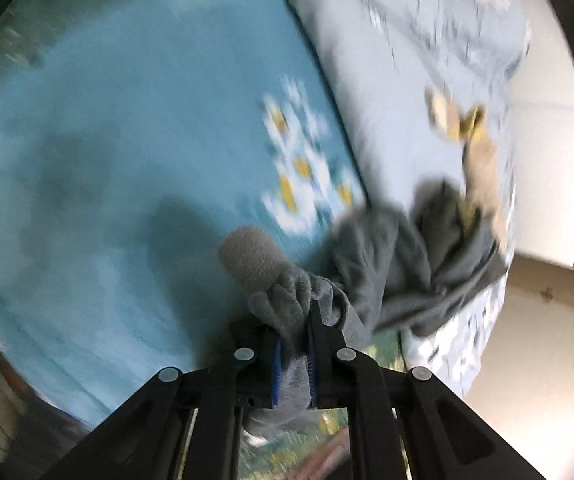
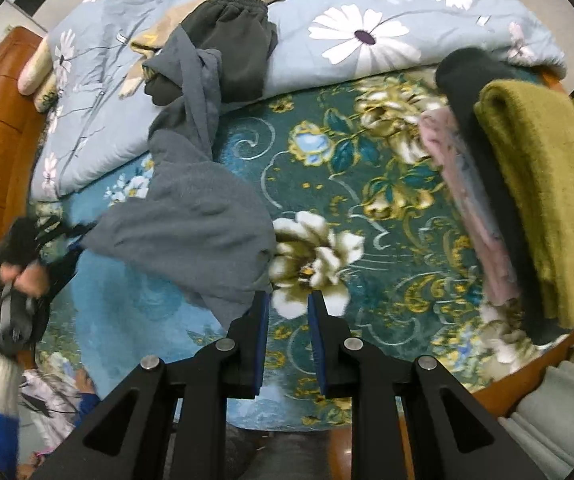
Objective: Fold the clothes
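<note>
Two grippers: left gripper clamped on grey garment, which trails across the floral bed sheet from the quilt; right gripper open, empty, beside its hem.

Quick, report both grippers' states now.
Left gripper: shut on the grey garment.
Right gripper: open, holding nothing, above the floral blanket.
</note>
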`<state>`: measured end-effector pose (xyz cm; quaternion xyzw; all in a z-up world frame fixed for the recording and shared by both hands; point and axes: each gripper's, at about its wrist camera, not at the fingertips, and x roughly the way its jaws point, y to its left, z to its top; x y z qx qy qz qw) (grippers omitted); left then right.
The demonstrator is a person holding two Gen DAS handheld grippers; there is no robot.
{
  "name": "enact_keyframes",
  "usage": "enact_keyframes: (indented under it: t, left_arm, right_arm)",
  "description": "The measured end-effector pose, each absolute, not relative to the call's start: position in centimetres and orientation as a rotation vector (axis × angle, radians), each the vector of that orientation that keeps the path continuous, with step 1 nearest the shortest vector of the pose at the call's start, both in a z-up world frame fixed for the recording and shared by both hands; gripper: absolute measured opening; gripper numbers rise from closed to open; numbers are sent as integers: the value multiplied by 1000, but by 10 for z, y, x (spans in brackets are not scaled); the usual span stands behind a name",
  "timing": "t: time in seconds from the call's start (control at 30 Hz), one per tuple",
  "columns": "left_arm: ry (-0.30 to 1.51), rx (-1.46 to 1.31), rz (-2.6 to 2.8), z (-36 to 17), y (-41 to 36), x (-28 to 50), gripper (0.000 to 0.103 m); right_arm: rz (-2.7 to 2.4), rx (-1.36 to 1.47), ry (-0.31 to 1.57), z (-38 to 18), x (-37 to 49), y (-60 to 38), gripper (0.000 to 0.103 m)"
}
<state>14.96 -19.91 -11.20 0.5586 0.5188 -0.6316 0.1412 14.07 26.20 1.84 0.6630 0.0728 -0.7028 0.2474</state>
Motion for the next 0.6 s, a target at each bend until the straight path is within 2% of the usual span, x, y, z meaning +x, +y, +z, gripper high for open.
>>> enact_keyframes:
  t: [0.17,0.3,0.47,0.57,0.6]
  left_arm:
    - [1356,1390,-1875,-59,-271,198,10]
    - [1289,1238,-1875,-23,-319,233,10]
    - [1270,1147,-1863,-2,-344,249,10]
    - [1272,1127,-1855,-3,-346,243,10]
    - [1266,1130,-1853,-1,-348,240,10]
  right_arm:
    - [-1782,1877,46,-20,137,262,20]
    - [-1668,1951,33,-59,142,256,20]
    - [-1536,2024,30,-102,154,244,20]
    - [-1500,2055,-36,-122,159,236,20]
    - [-1490,2066,-83,-128,158,234,24]
